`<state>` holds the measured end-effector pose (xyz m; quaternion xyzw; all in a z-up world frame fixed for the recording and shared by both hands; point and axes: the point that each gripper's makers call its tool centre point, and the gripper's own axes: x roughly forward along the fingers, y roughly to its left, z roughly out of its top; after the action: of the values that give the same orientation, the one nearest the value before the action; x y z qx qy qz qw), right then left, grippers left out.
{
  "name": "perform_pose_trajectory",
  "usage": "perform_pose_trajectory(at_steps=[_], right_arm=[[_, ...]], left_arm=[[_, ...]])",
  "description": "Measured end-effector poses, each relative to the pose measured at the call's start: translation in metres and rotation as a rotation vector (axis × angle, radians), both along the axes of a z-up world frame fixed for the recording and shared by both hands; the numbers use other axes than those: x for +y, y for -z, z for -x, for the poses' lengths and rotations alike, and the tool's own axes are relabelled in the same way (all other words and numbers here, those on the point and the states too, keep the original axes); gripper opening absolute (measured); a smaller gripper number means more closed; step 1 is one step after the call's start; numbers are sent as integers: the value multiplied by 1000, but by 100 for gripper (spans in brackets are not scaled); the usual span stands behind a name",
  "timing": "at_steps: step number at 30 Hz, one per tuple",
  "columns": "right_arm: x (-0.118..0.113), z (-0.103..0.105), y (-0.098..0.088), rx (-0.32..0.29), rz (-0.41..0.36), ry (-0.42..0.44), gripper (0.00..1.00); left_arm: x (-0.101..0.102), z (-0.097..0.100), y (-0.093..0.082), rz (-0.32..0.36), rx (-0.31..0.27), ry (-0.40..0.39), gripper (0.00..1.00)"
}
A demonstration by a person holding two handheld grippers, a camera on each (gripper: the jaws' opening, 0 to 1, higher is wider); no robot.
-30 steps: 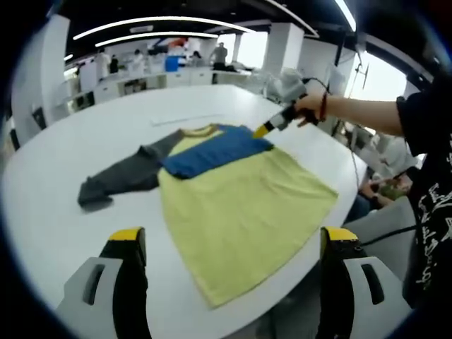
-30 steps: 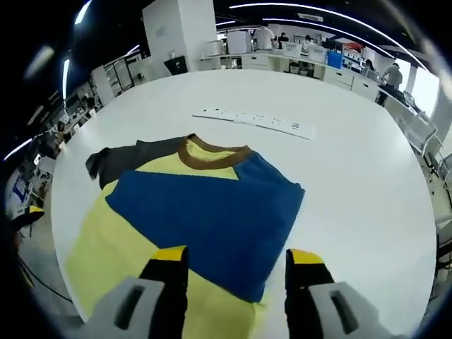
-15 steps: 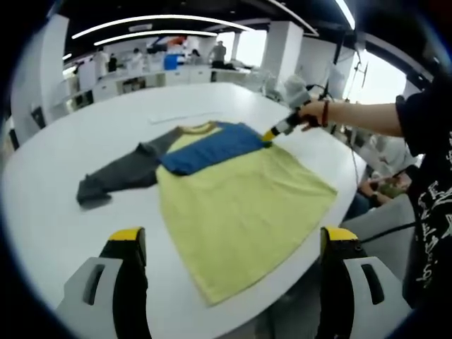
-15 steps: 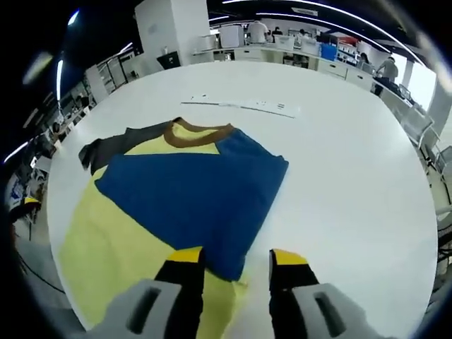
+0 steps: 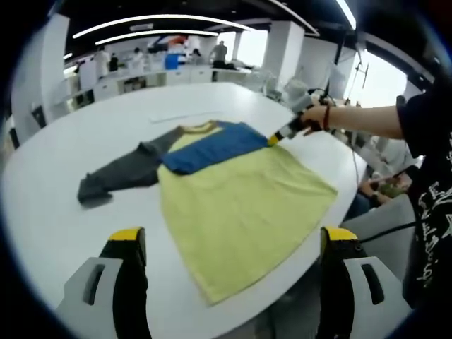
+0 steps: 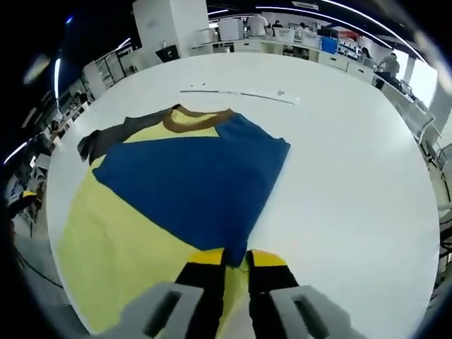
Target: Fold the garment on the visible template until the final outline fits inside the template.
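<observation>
Yellow garment flat on table, blue sleeve folded over

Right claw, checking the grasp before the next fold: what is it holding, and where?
The right claw is shut on the garment's blue sleeve, at its end.

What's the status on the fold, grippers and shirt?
Left gripper open, hovering off the table edge. Right gripper nearly shut at the blue sleeve's end. Shirt flat, grey sleeve unfolded. No obstructions.
</observation>
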<state>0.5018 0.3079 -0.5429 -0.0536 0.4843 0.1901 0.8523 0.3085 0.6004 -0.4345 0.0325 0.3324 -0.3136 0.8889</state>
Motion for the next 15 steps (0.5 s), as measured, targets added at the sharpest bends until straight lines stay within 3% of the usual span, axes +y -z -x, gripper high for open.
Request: perform_pose_trajectory(at_steps=[15], right_arm=[[4, 0, 0, 11, 0, -19, 0]], left_arm=[[5, 1, 0, -4, 0, -5, 99]])
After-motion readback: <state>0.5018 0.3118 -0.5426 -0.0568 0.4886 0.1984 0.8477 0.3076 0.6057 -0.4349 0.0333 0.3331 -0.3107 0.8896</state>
